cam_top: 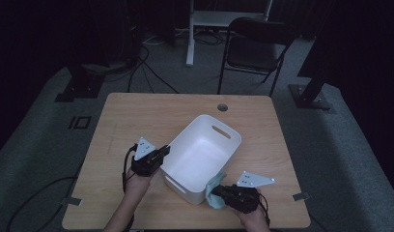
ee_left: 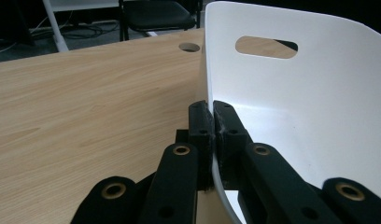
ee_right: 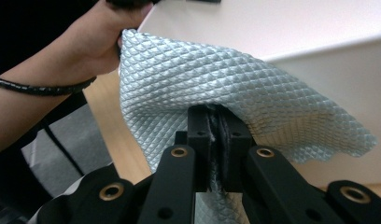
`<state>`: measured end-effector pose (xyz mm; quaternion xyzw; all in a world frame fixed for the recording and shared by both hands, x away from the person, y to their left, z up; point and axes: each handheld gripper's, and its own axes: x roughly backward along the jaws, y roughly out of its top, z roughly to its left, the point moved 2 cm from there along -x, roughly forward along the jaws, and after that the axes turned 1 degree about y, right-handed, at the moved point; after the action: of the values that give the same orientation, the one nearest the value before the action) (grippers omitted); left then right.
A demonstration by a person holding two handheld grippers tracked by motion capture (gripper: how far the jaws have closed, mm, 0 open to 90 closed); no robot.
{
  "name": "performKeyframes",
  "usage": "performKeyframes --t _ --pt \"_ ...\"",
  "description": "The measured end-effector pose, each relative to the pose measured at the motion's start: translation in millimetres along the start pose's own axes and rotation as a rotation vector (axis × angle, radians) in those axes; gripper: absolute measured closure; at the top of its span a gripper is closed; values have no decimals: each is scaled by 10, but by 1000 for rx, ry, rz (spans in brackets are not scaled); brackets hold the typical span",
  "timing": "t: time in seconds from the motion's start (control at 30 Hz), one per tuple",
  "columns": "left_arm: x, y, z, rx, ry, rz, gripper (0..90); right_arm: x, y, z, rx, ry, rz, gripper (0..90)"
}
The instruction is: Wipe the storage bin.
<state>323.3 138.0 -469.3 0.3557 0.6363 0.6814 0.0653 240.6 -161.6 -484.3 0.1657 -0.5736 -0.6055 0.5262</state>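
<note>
A white plastic basket (cam_top: 224, 126) with slot handles sits in the middle of the wooden table, turned at an angle. My left gripper (cam_top: 162, 152) is shut on the basket's left rim; in the left gripper view the thin white wall (ee_left: 272, 93) runs between the closed jaws of that gripper (ee_left: 213, 119). My right gripper (cam_top: 220, 192) is at the basket's near right corner, shut on a pale blue waffle-textured cloth (cam_top: 214, 189). In the right gripper view the cloth (ee_right: 188, 79) drapes over the jaws of that gripper (ee_right: 218, 122), against the basket's outer wall (ee_right: 319, 65).
The wooden table (cam_top: 137, 116) has a round cable hole (cam_top: 222, 107) near its far edge. A black folding chair (cam_top: 255, 46) and a white desk frame (cam_top: 190, 34) stand beyond the table. Cables lie on the grey carpet. A person's hand (ee_right: 86, 42) with a cable is near the cloth.
</note>
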Motion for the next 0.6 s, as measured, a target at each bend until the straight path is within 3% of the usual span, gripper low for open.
performKeyframes --t 0.07,0.17,0.23,0.43,0.5,0.57,0.6 --pt "0 0 0 1 -1 -1 876 13 14 17 5 -4 11 851" --pt "-2 -1 6 7 -4 -2 877 35 54 107 28 39 -6 851" --pt "-2 0 4 6 -8 -1 877 23 51 146 55 24 -5 851" --pt "0 -1 3 3 -2 -1 876 -15 8 92 37 22 31 851" --pt "-1 1 -4 -4 3 1 876 9 38 135 41 67 11 851" --pt "-2 -1 7 5 -4 -1 877 17 59 186 66 65 10 851" --pt "-2 1 5 3 -7 1 877 13 56 193 56 87 3 851"
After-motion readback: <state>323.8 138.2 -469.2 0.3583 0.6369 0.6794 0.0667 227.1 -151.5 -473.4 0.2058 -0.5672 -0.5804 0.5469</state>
